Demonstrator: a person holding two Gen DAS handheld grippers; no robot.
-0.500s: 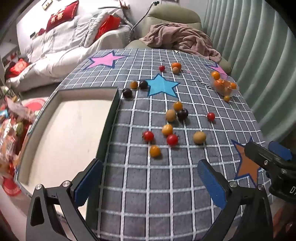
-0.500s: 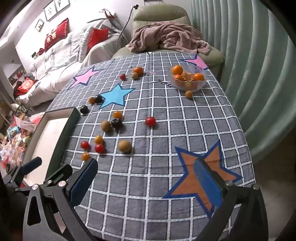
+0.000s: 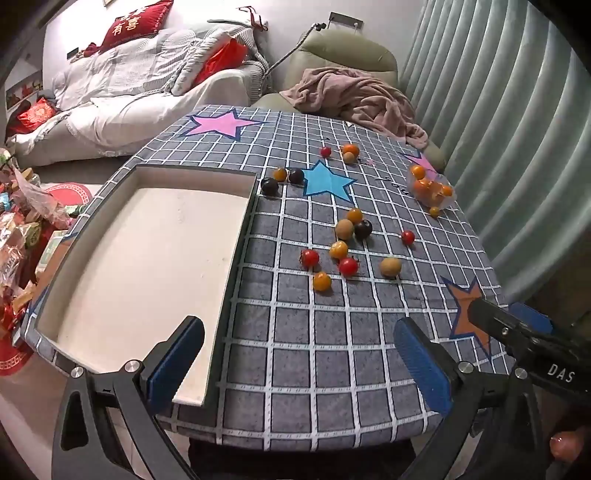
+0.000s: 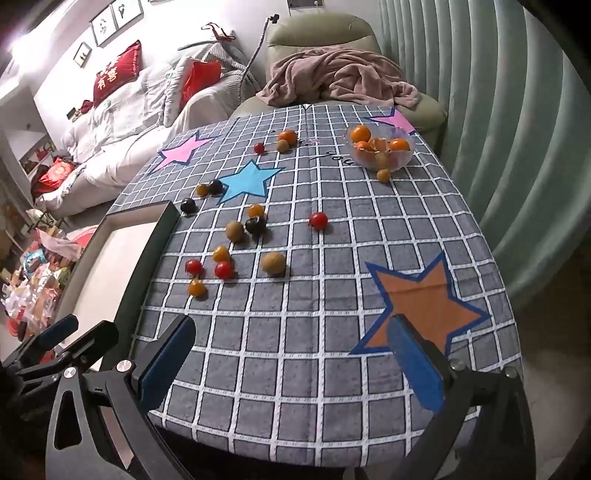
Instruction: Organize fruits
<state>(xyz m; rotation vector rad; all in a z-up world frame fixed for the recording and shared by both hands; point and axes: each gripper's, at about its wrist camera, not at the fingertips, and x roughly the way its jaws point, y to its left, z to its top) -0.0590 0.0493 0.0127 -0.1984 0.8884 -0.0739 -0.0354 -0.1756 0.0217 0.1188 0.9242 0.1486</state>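
Several small fruits lie scattered on the checked tablecloth: red tomatoes (image 3: 310, 257), orange ones (image 3: 322, 281), dark ones (image 3: 363, 229) and brownish ones (image 3: 390, 266). The same cluster shows in the right wrist view (image 4: 223, 269). A glass bowl of oranges (image 4: 380, 149) stands at the far right, also in the left wrist view (image 3: 430, 188). A white tray with a dark rim (image 3: 236, 258) lies at the left, empty. My left gripper (image 3: 299, 363) is open and empty over the near table edge. My right gripper (image 4: 291, 363) is open and empty, to the right of it.
The table's near edge is just below both grippers. A sofa with red cushions (image 3: 133, 26) and an armchair with a pink blanket (image 4: 332, 79) stand behind the table. A green curtain (image 4: 498, 129) hangs at the right. Snack packets (image 3: 18, 229) pile at the left.
Both grippers have pulled back and tilted a little; the table sits slightly farther in both views. The fruits have not moved.
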